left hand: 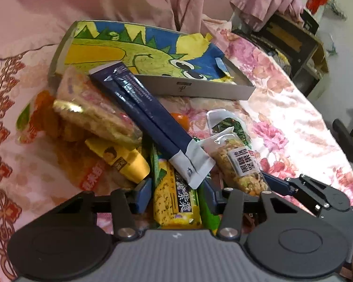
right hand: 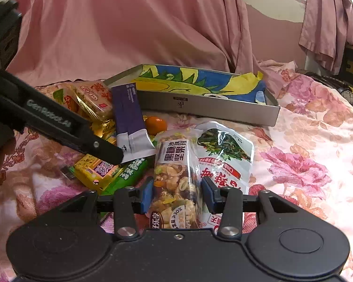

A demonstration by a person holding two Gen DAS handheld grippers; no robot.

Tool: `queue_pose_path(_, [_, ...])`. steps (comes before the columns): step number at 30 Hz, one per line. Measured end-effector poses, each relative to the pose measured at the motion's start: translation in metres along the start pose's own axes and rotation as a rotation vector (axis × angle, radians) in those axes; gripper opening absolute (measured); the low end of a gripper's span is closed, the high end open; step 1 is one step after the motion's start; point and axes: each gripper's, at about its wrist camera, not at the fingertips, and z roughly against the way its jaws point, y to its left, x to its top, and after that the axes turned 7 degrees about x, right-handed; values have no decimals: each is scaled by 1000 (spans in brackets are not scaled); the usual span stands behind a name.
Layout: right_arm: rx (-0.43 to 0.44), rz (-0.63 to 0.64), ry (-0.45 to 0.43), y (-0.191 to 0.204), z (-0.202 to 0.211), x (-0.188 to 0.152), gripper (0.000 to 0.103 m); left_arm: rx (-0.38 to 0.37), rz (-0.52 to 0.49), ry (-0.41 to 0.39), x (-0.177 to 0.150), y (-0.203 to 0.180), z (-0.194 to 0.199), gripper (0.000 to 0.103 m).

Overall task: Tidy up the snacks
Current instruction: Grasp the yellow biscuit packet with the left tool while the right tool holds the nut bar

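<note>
A pile of snacks lies on a floral cloth in front of a shallow grey box lined with a dinosaur drawing. My left gripper is open, its blue pads on either side of a yellow seaweed cracker pack that lies on a green pack. My right gripper is open around a clear nut bar, also seen in the left wrist view. A long dark blue packet lies across the pile. The left gripper's black body crosses the right wrist view.
A rice cracker pack, a yellow tube pack, an orange fruit and a white vegetable pouch lie around. Pink fabric hangs behind. A shelf and a chair stand to the right.
</note>
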Motion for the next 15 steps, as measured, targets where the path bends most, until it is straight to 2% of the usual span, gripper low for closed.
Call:
queue_pose_path(3, [-15,18,3,0,-1,0,45,39,-70,-2,2,-12,-3,54])
queue_pose_path(5, [-33,43,8,2,-2,-1,45,56,-116,1,2,-20,-5,62])
queue_pose_path(8, [-73,58,18,0,-3,-2,48,72,-166,0,1,-30,-7,69])
queue_pose_path(11, [-74,21,30,-9,-4,-5,50,78,-211,8,1,-35,-8,73])
queue_pose_path(15, [-68,19,20,-12,-4,-4,48,81,-241,29,2,-35,-5,73])
